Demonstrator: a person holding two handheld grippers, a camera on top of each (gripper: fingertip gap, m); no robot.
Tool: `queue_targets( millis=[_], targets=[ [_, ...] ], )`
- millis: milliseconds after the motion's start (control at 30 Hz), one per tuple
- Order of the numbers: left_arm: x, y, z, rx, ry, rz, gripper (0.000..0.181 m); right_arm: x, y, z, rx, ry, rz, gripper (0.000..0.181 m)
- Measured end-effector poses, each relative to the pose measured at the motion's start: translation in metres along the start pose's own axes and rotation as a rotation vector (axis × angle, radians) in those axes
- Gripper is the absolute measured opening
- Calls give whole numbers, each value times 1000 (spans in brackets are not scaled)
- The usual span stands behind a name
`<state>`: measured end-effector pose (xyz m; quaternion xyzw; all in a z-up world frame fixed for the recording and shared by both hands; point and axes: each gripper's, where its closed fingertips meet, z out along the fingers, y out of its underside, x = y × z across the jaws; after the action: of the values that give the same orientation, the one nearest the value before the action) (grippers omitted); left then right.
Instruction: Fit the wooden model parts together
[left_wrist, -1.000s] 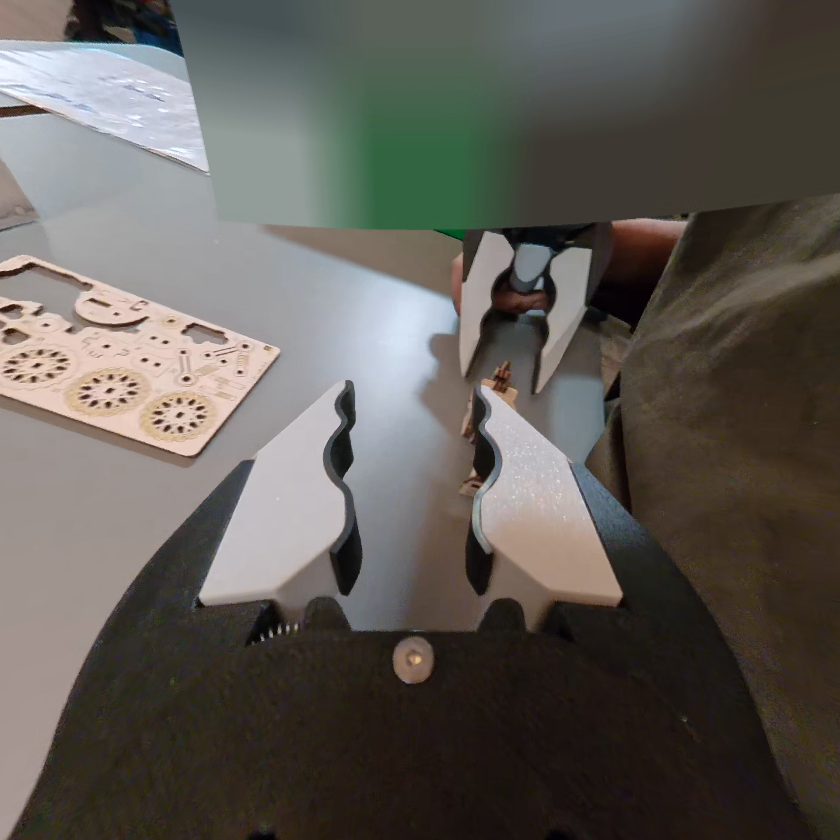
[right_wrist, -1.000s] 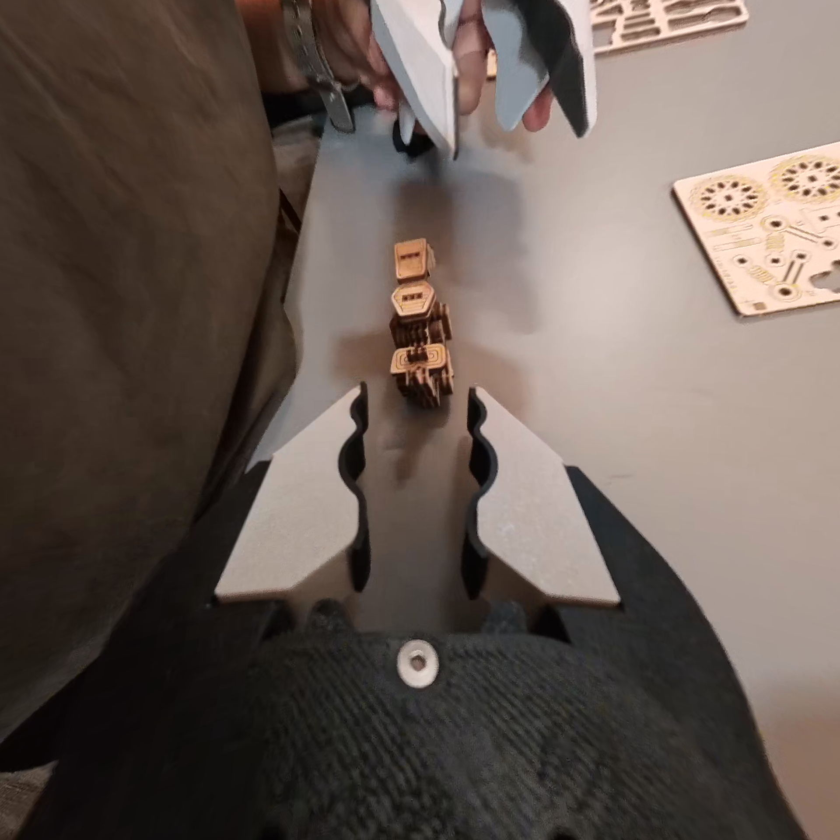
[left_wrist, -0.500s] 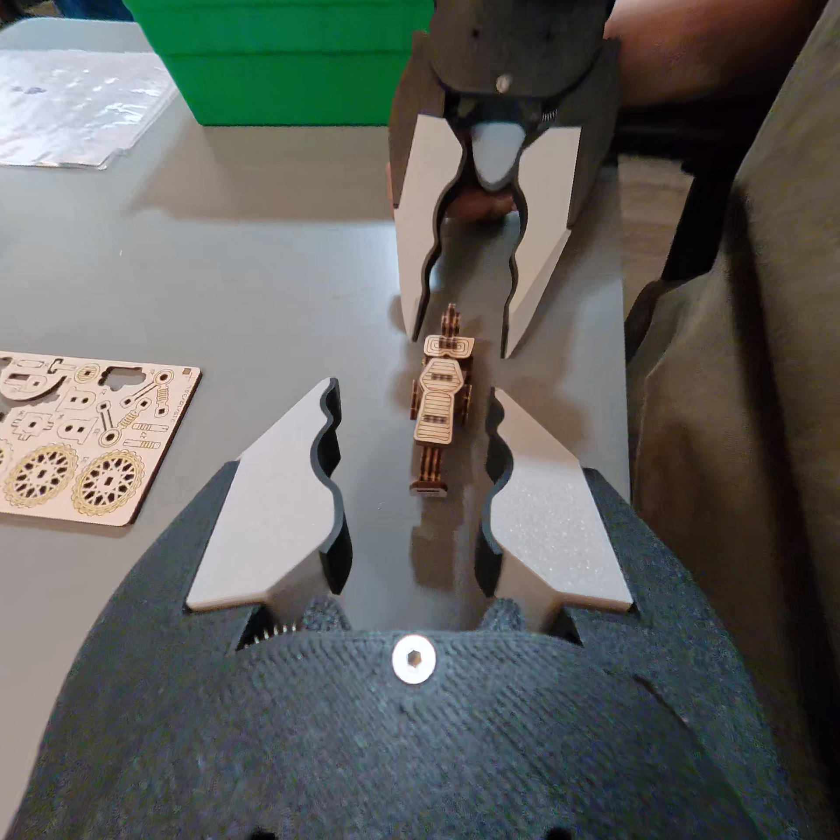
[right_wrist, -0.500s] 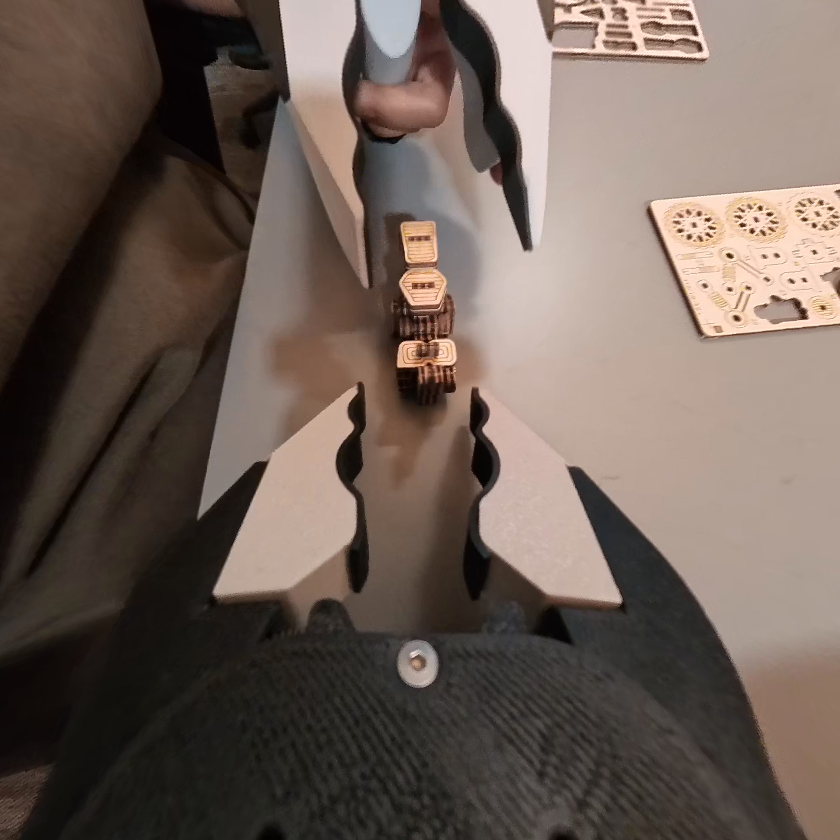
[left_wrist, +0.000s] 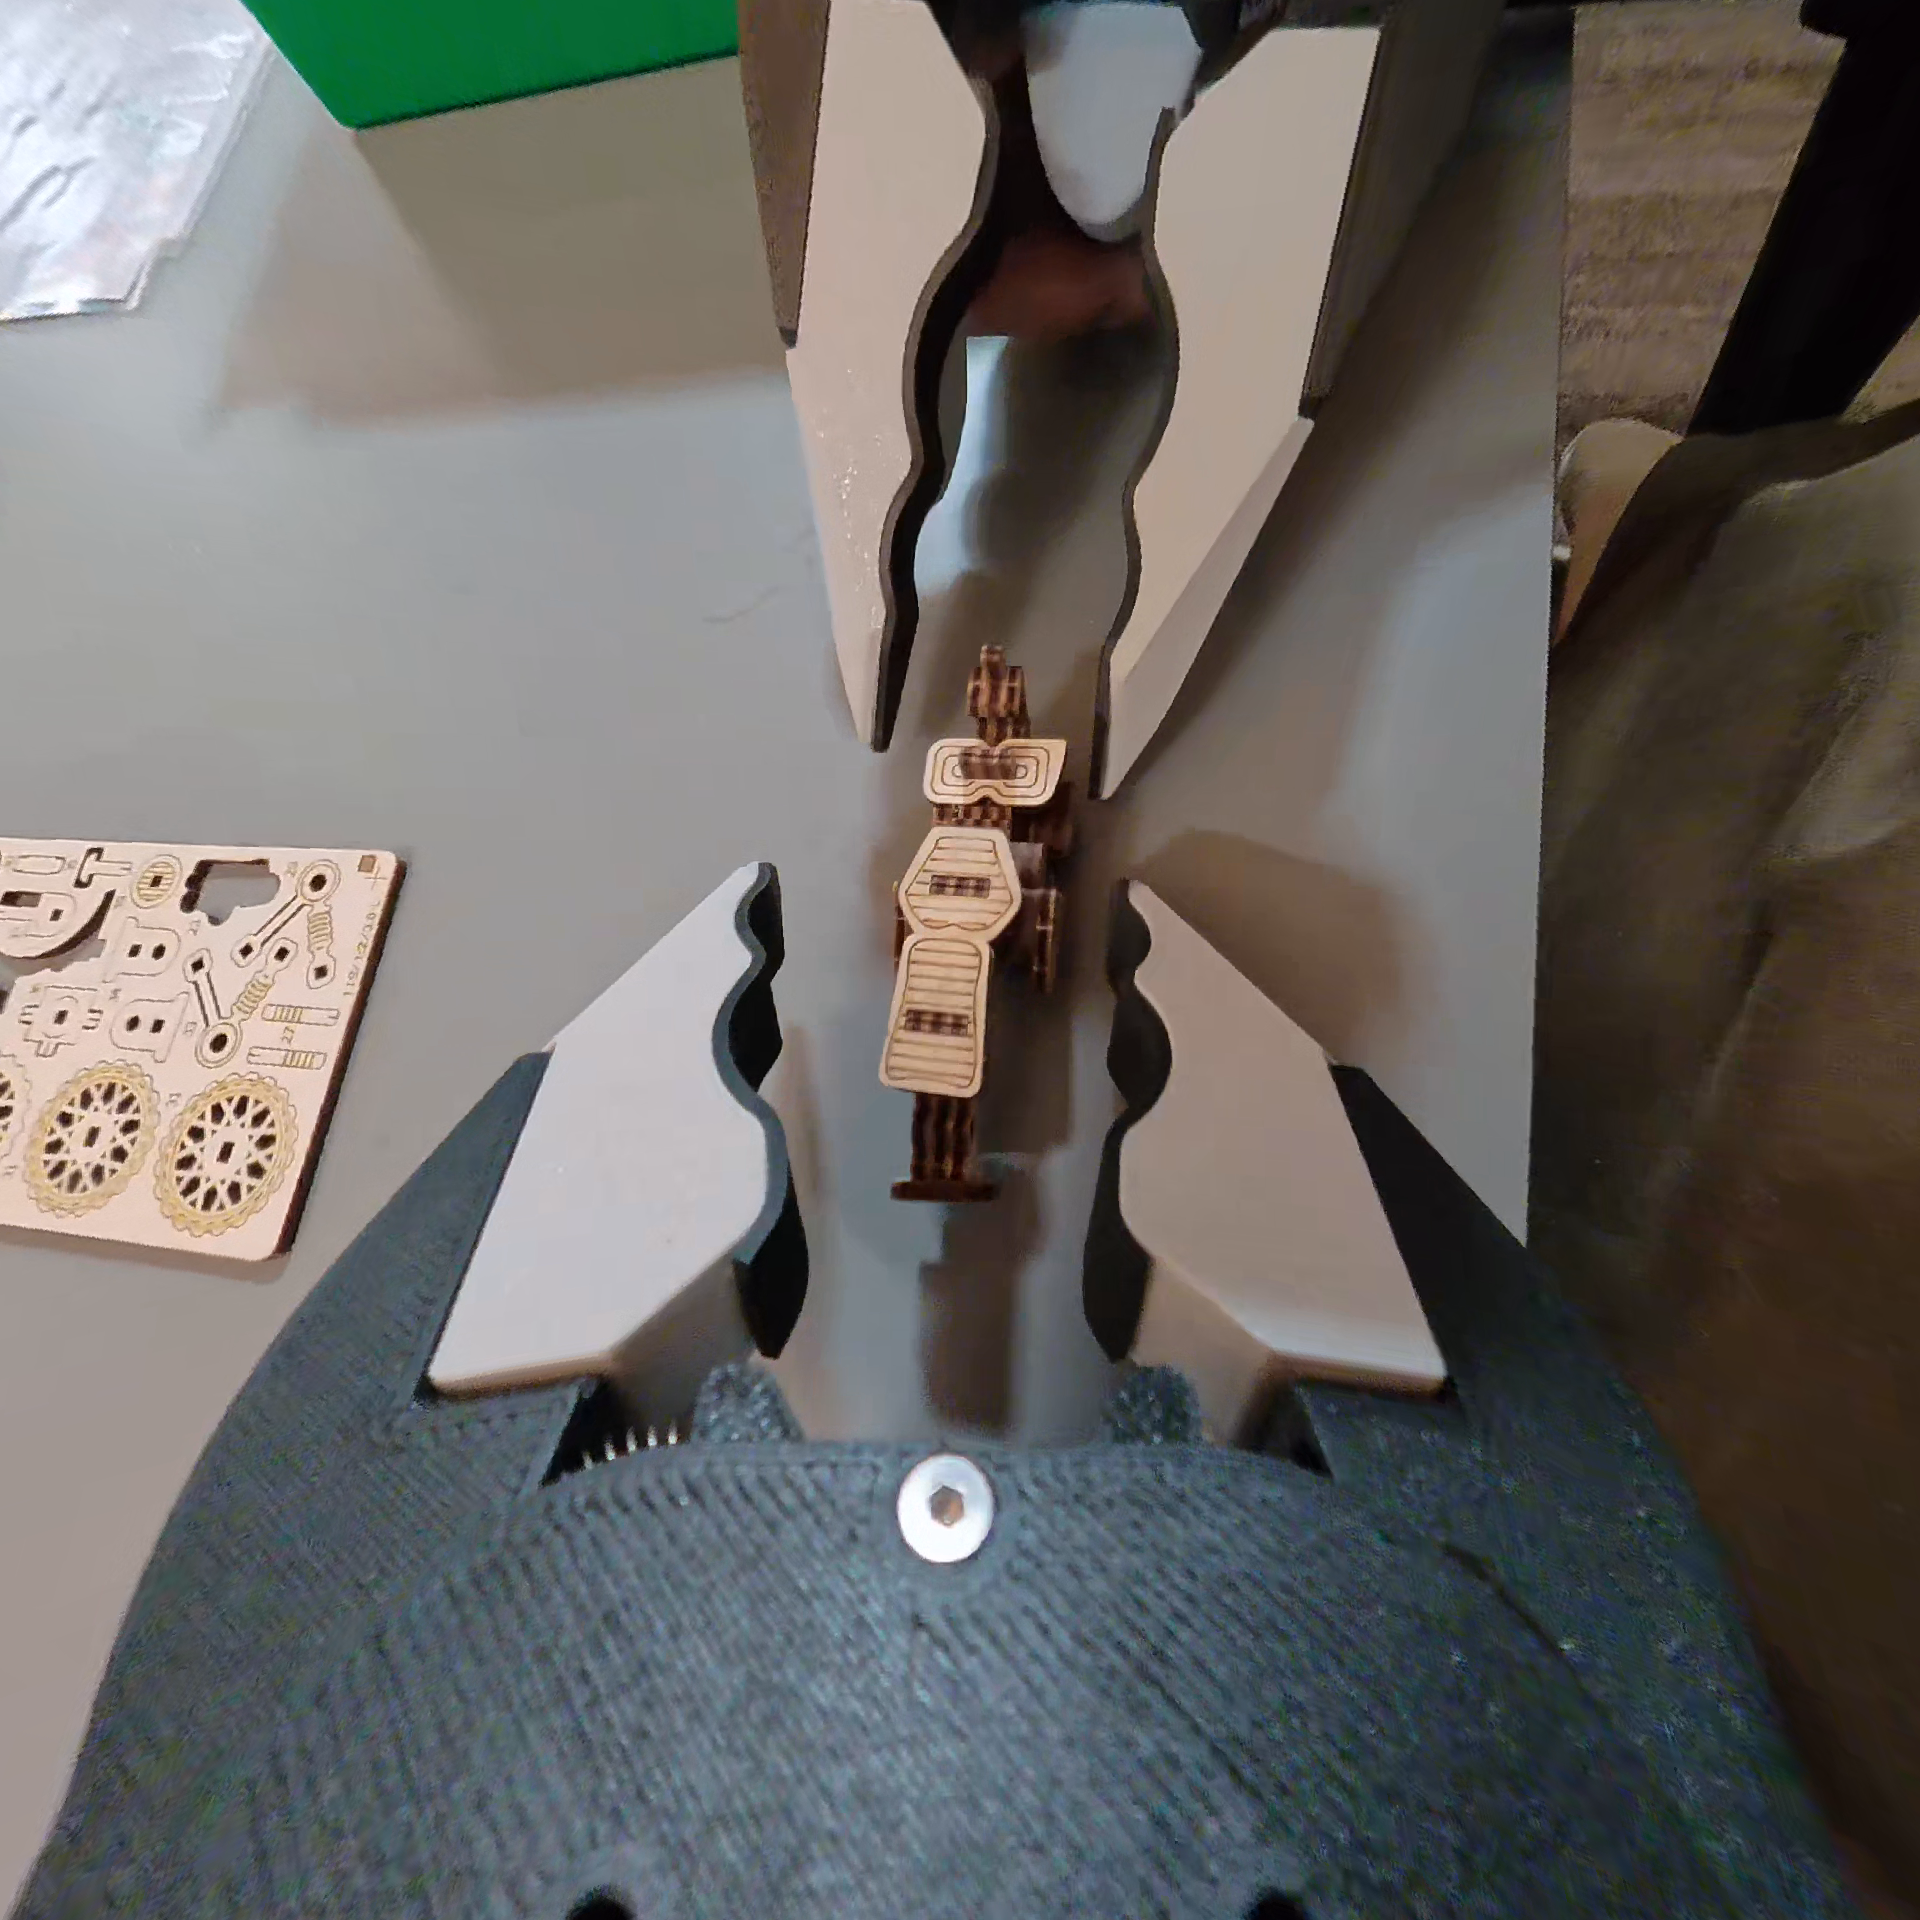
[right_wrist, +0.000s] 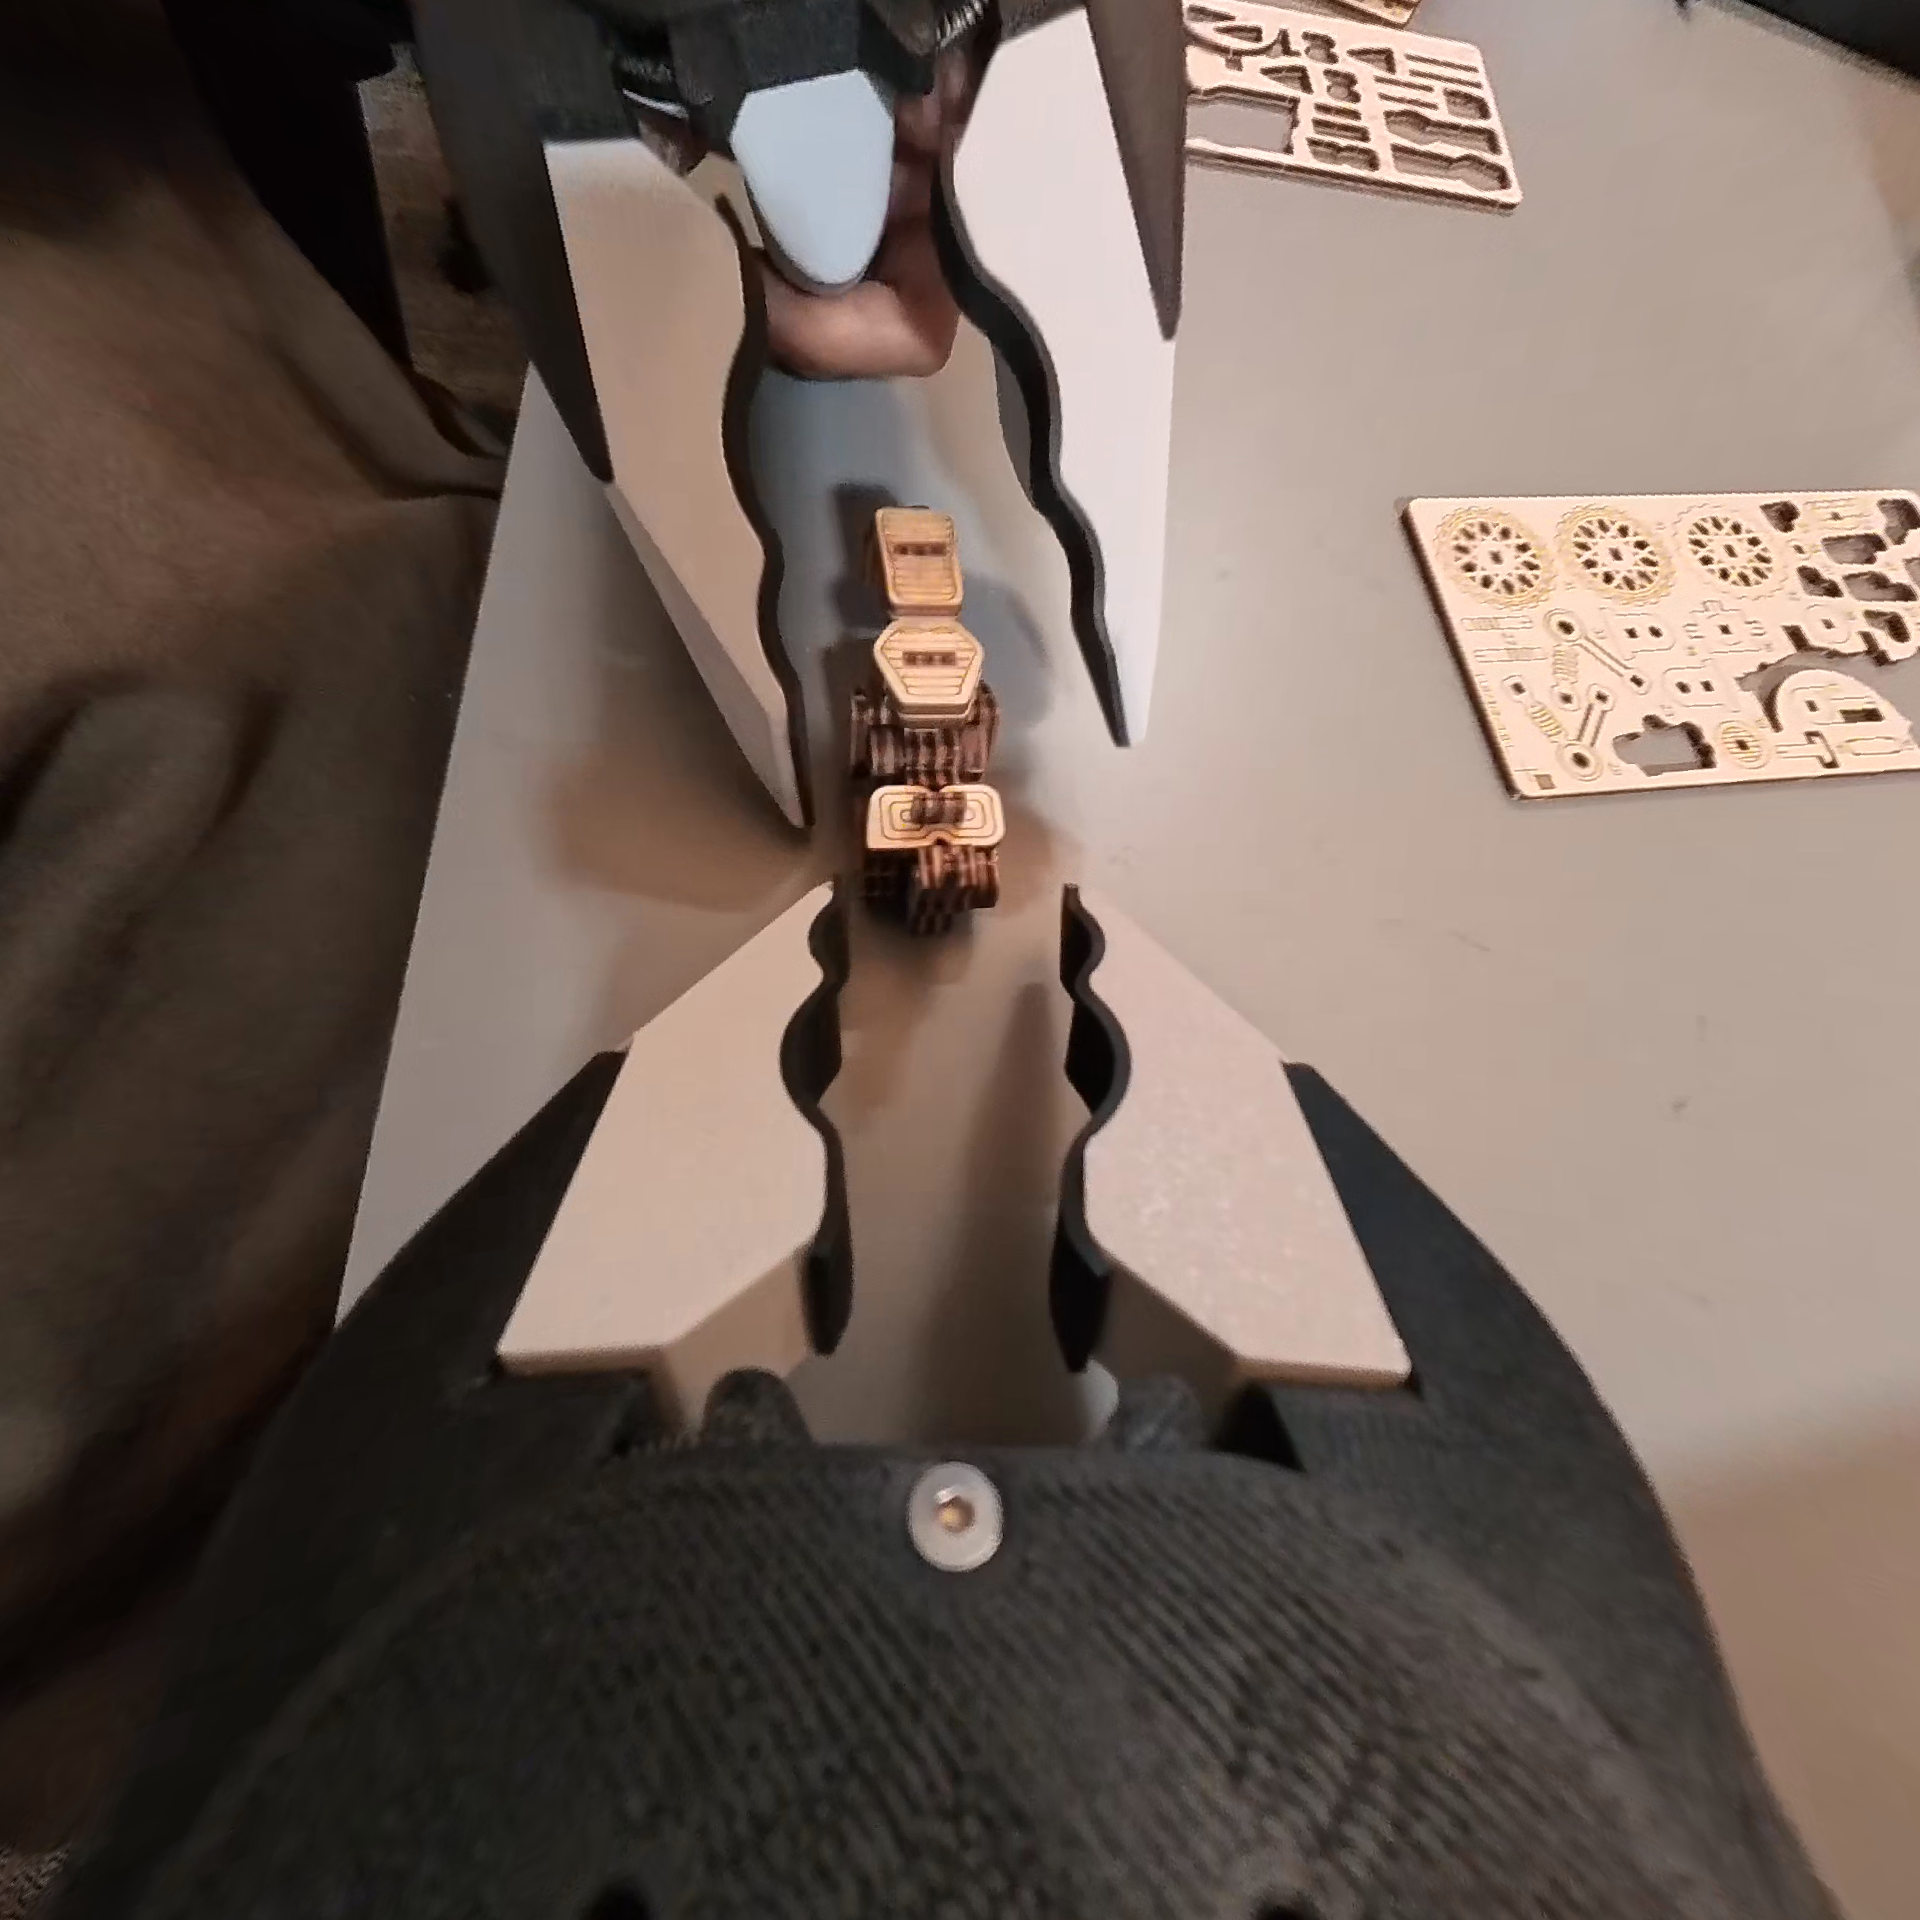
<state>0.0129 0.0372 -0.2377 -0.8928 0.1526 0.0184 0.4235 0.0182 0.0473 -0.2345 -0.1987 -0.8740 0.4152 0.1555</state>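
Observation:
A small part-built wooden model (left_wrist: 961, 966) stands on the grey table (left_wrist: 468, 623), near its edge. It also shows in the right wrist view (right_wrist: 930, 727). My left gripper (left_wrist: 945, 894) is open, its fingers on either side of the model's near end, not touching it. My right gripper (right_wrist: 945, 904) is open, facing the left one, its fingertips just short of the model's other end. In the left wrist view the right gripper (left_wrist: 992, 764) comes in from the top, its tips beside the model's far end. In the right wrist view the left gripper (right_wrist: 961, 779) straddles the model.
A wooden sheet of punch-out parts (left_wrist: 156, 1039) lies on the table to the left of the model; it also shows in the right wrist view (right_wrist: 1683, 644). A second sheet (right_wrist: 1351, 114) lies farther off. A green box (left_wrist: 499, 52) and a plastic sleeve (left_wrist: 94, 156) sit at the back. A person's clothed body (right_wrist: 208, 727) is beside the table edge. My left and right fingertips are right by each other.
Both grippers have moved toward each other and closed in on the model from opposite ends. The left gripper's fingers now flank it. Both stayed open.

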Motion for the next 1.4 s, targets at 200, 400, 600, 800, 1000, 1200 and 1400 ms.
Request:
queue_targets(
  millis=[200,400,600,800,1000,1200,1400],
  targets=[
    [1,-2,6,-15,-35,32,45,-3,-1,3,-12,5,-11,35],
    [-3,-5,3,9,-44,7,31,3,-3,5,-23,60,-6,24],
    [-5,-18,-10,128,-40,2,31,4,-22,-5,54,133,-131,24],
    [-6,-24,-17,204,-127,159,30,3,-31,-9,81,186,-238,24],
    [-5,-26,-21,229,-168,242,29,1,-34,-10,92,197,-289,24],
    [-4,-32,-25,256,-192,286,28,0,-37,-14,135,187,-268,25],
    [-2,-34,-25,268,-182,285,28,-1,-34,-12,119,177,-261,25]
  ],
)
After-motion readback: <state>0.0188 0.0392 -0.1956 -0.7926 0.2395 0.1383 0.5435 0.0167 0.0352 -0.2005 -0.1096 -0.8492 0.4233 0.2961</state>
